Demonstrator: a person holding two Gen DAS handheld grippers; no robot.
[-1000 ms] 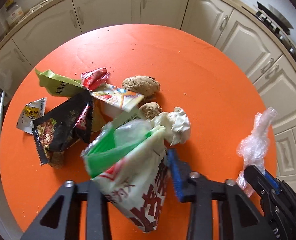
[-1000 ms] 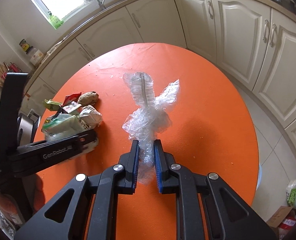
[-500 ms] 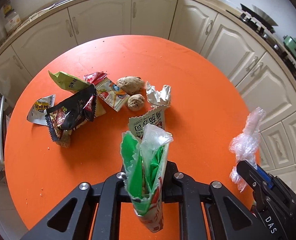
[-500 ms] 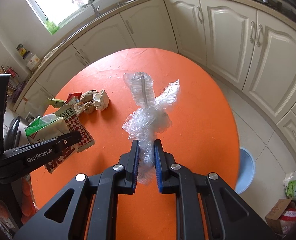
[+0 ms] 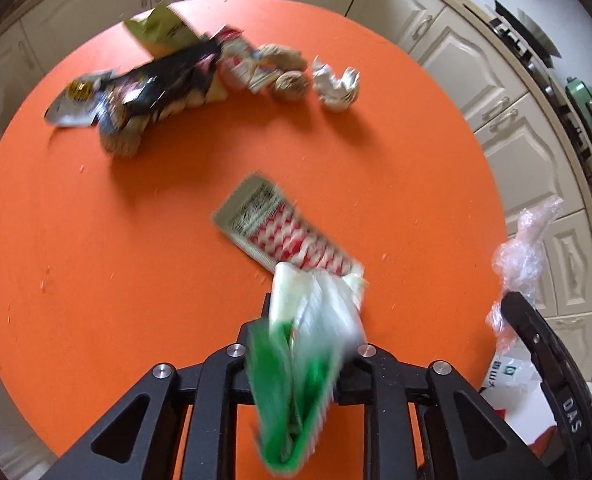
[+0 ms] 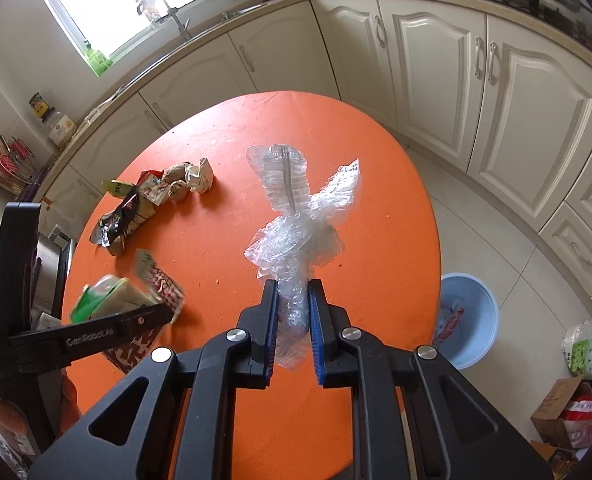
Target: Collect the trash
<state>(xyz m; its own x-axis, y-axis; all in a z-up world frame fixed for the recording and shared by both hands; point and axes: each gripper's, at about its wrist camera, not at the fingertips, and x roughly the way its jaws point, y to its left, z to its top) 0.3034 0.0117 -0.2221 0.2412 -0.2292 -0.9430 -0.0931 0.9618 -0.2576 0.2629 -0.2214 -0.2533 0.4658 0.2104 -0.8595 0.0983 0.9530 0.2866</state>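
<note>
Two grips: right gripper [image 6: 292,320] pinching crinkled clear plastic [image 6: 300,216]; left gripper [image 5: 300,344] opening around green-white wrappers [image 5: 308,340].

round orange table [image 6: 376,184]; far left: heap of snack wrappers [image 6: 126,212], two brown lumps [image 6: 175,182], crumpled white paper [image 6: 200,175]; scattered crumbs.

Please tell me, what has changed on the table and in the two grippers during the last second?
The left gripper closed on the green and white bag, carried it away from the wrapper pile, and its jaws are now reopening. A red-checked packet now hangs out of it. The right gripper stays shut on the clear plastic wrap. The pile stayed.
</note>
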